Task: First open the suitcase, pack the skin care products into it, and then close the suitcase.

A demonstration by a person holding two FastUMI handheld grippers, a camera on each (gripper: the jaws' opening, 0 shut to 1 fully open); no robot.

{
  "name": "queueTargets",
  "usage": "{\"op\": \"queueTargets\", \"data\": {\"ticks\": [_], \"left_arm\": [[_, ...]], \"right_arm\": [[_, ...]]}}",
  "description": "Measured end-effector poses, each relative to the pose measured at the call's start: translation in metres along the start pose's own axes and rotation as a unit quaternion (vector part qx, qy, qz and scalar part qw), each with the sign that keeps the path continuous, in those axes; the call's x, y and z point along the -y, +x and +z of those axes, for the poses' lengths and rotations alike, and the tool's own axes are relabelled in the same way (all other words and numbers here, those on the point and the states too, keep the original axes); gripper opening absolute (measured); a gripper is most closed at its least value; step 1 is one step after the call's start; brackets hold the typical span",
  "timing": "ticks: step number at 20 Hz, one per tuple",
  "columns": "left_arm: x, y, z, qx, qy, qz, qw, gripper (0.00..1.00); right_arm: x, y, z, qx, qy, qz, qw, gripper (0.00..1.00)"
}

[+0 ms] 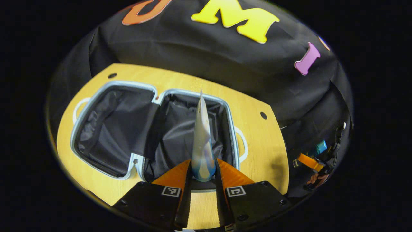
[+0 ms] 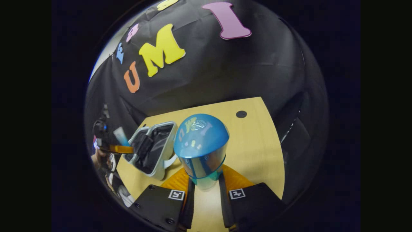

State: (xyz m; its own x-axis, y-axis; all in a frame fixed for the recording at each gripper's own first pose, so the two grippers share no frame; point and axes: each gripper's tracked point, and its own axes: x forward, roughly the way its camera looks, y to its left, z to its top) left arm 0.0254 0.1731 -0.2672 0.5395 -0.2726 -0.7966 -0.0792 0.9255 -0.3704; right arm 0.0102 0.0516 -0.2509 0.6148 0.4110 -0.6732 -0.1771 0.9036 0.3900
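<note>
The suitcase [image 1: 96, 93] lies open on the wooden table [image 1: 257, 138], both black-lined halves facing up, pale blue rim all round. My left gripper [image 1: 203, 174] is shut on a white-and-blue tube [image 1: 202, 141], held above the right half with its flat crimped end pointing away. My right gripper [image 2: 206, 185] is shut on a bottle with a glossy blue domed cap [image 2: 201, 141], held over the table to the right of the suitcase [image 2: 153, 149]. In the right gripper view the left gripper [image 2: 120, 149] shows far left with the tube [image 2: 121, 136].
White handles [image 1: 243, 145] stick out from the suitcase's sides. Small dark holes [image 1: 263, 115] mark the tabletop. Black cloth walls close in the table behind and at the sides. A person's hand [image 2: 98, 159] holds the far gripper at the left edge.
</note>
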Motion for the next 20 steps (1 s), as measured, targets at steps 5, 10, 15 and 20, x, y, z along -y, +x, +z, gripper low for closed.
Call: {"op": "queueTargets", "data": {"ticks": [5, 10, 15, 20], "left_arm": [[-0.028, 0.039, -0.012, -0.124, -0.010, -0.011, 0.992, 0.38], [-0.037, 0.062, -0.027, -0.219, -0.039, -0.011, 0.975, 0.38], [-0.070, 0.073, -0.040, -0.289, -0.014, 0.056, 0.956, 0.37], [-0.074, 0.078, -0.044, -0.324, -0.017, 0.095, 0.941, 0.38]], "right_arm": [[0.003, -0.042, -0.036, -0.028, 0.011, 0.026, 0.999, 0.33], [0.004, -0.070, -0.051, -0.024, 0.005, 0.034, 0.999, 0.31], [0.016, -0.080, -0.054, -0.015, 0.040, 0.023, 0.999, 0.33], [0.026, -0.088, -0.050, -0.003, 0.061, 0.012, 0.998, 0.33]]}}
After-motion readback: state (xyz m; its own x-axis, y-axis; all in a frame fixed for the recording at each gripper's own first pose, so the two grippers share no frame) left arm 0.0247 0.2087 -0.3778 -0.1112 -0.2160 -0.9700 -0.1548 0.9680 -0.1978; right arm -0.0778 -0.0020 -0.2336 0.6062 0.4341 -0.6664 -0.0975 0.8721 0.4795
